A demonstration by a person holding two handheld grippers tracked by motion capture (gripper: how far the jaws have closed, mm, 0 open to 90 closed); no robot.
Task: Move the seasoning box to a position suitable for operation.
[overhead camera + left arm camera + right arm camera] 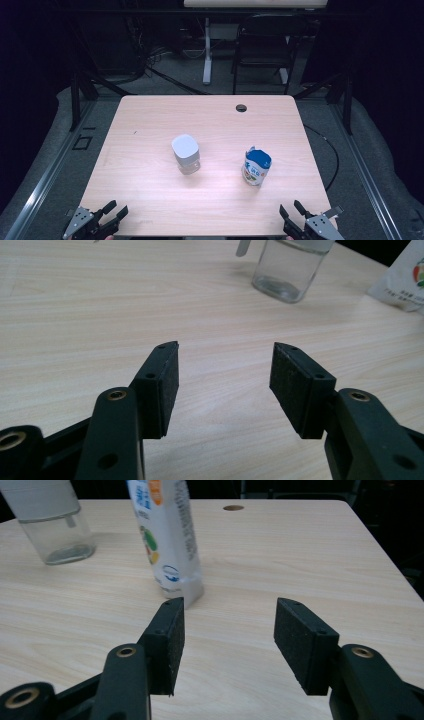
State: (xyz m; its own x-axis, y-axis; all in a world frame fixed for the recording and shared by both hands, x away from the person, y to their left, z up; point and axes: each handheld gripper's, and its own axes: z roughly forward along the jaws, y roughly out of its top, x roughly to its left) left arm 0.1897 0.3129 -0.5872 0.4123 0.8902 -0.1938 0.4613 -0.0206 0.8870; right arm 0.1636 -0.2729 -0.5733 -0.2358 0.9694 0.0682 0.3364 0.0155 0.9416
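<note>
Your left gripper [114, 209] sits at the near left corner of the wooden table [150, 120], its jaws spread wide with nothing between them; the left gripper view shows bare wood grain between the two black pads [168, 385]. Your right gripper [292, 210] waits at the near right corner, also spread wide and holding nothing. The clear glass jar [186, 154] with a whitish lid stands upright near the middle of the table, well apart from both grippers. To its right, and a little nearer to you, stands the blue and white carton [256, 167], its top torn open, apart from the jar. In the right gripper view the carton [167, 535] rises just beyond the tip of one jaw, not touching it, with the jar [50, 520] farther off. A small round hole [241, 107] sits in the table near the far edge.
</note>
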